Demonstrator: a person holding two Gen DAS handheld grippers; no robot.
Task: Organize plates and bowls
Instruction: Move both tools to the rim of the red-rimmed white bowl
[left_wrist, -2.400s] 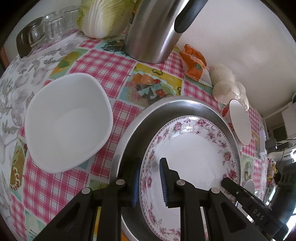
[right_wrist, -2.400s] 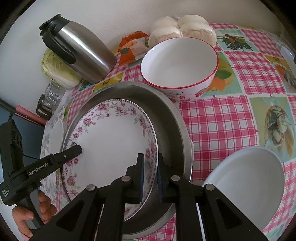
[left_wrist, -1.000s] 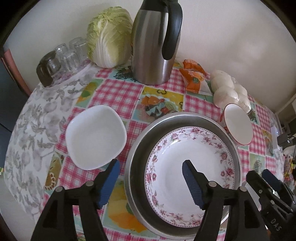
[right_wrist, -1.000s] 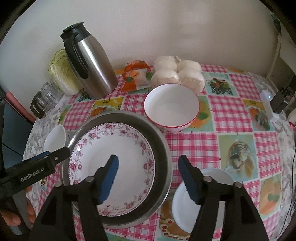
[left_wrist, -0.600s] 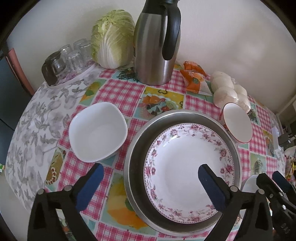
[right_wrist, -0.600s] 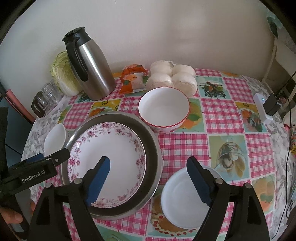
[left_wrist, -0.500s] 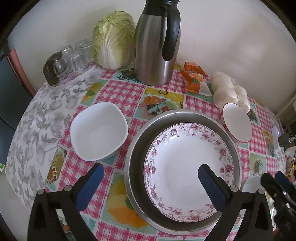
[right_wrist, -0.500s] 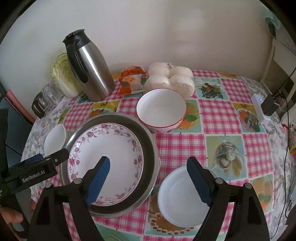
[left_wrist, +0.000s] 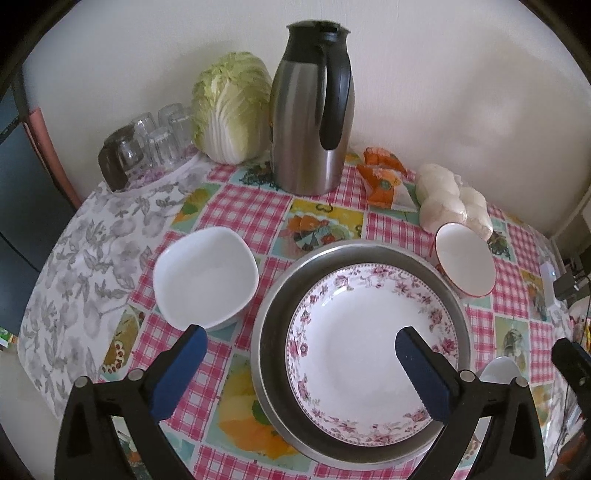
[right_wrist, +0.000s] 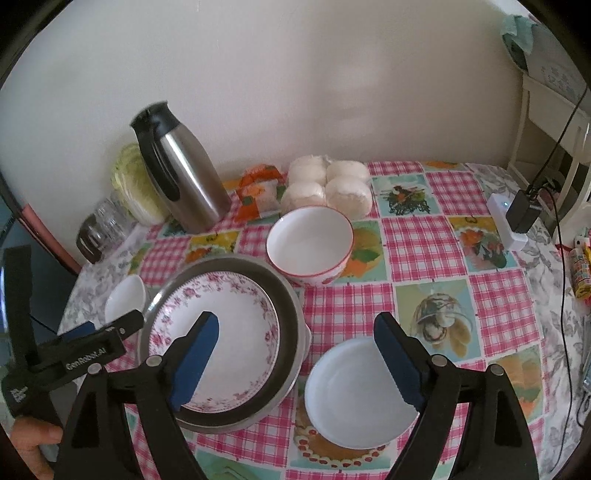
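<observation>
A floral-rimmed plate (left_wrist: 369, 343) lies inside a round metal pan (left_wrist: 273, 332) on the checked tablecloth. My left gripper (left_wrist: 300, 338) hovers above the pan's near left side, open wide and holding nothing. A white squarish bowl (left_wrist: 205, 277) sits left of the pan and a red-rimmed bowl (left_wrist: 463, 264) sits behind it on the right. In the right wrist view my right gripper (right_wrist: 295, 323) hangs open and empty above the gap between the pan (right_wrist: 291, 306) and a shallow white bowl (right_wrist: 354, 391). The plate (right_wrist: 229, 332), the red-rimmed bowl (right_wrist: 310, 240) and the left gripper (right_wrist: 110, 328) also show there.
At the back by the wall stand a steel thermos (left_wrist: 310, 122), a cabbage (left_wrist: 231, 107), several glasses (left_wrist: 155, 140), an orange packet (left_wrist: 382, 177) and bagged white buns (left_wrist: 452, 203). A white adapter with a cable (right_wrist: 506, 221) lies near the table's right edge. A hand (right_wrist: 33, 443) holds the left gripper.
Both grippers were shut on the near rim of the plate and pan. They have let go, opened wide and drawn back and up, so more of the table shows.
</observation>
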